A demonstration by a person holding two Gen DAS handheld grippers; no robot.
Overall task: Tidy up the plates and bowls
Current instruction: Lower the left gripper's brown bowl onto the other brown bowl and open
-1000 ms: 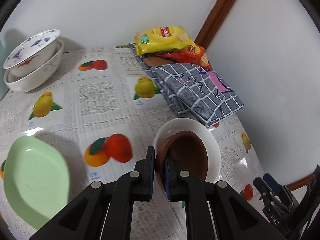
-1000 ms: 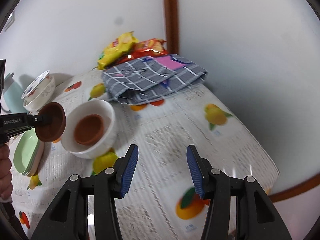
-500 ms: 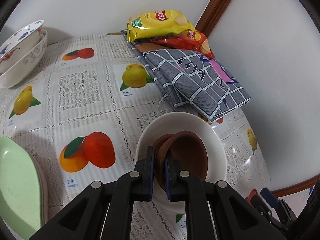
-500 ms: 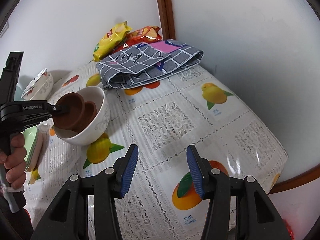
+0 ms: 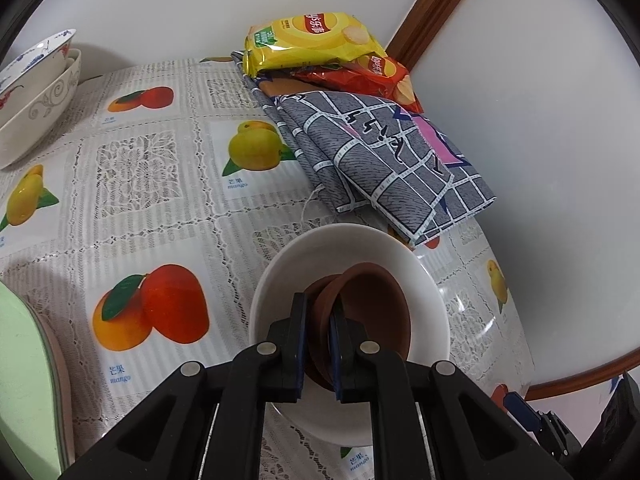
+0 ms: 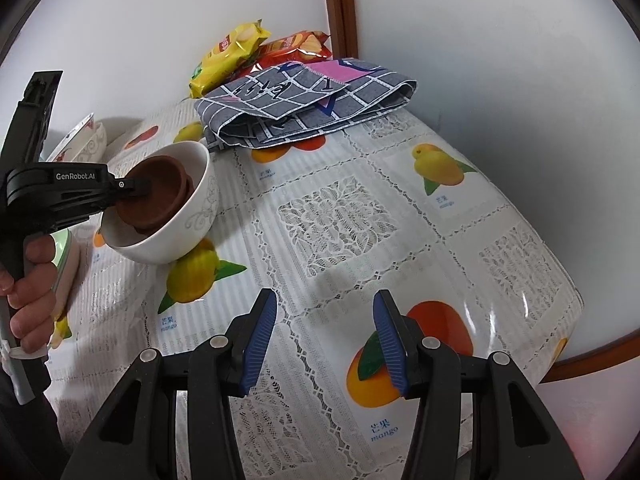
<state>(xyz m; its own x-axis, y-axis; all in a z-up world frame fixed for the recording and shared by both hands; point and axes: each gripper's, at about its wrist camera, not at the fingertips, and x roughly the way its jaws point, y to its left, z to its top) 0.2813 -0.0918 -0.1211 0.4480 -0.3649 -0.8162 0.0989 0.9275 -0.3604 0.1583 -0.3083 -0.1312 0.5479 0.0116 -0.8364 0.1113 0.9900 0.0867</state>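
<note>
My left gripper (image 5: 318, 340) is shut on the rim of a small brown bowl (image 5: 372, 312) and holds it tilted inside a white bowl (image 5: 352, 248), on top of another brown bowl (image 5: 318, 292) that lies in it. The right wrist view shows the same white bowl (image 6: 188, 232), the held brown bowl (image 6: 154, 188) and the left gripper (image 6: 138, 186). My right gripper (image 6: 324, 340) is open and empty above the tablecloth at the near right. Stacked white patterned bowls (image 5: 36, 92) stand at the far left.
A green plate stack (image 5: 24, 392) lies at the near left. A folded grey checked cloth (image 5: 380, 160) and yellow (image 5: 312, 40) and red (image 5: 368, 76) snack bags lie at the back by the wall corner. The table edge (image 6: 560, 288) drops off at right.
My left gripper carried the brown bowl right and down into the white bowl, onto the other brown bowl. My right gripper drew back a little and stayed open.
</note>
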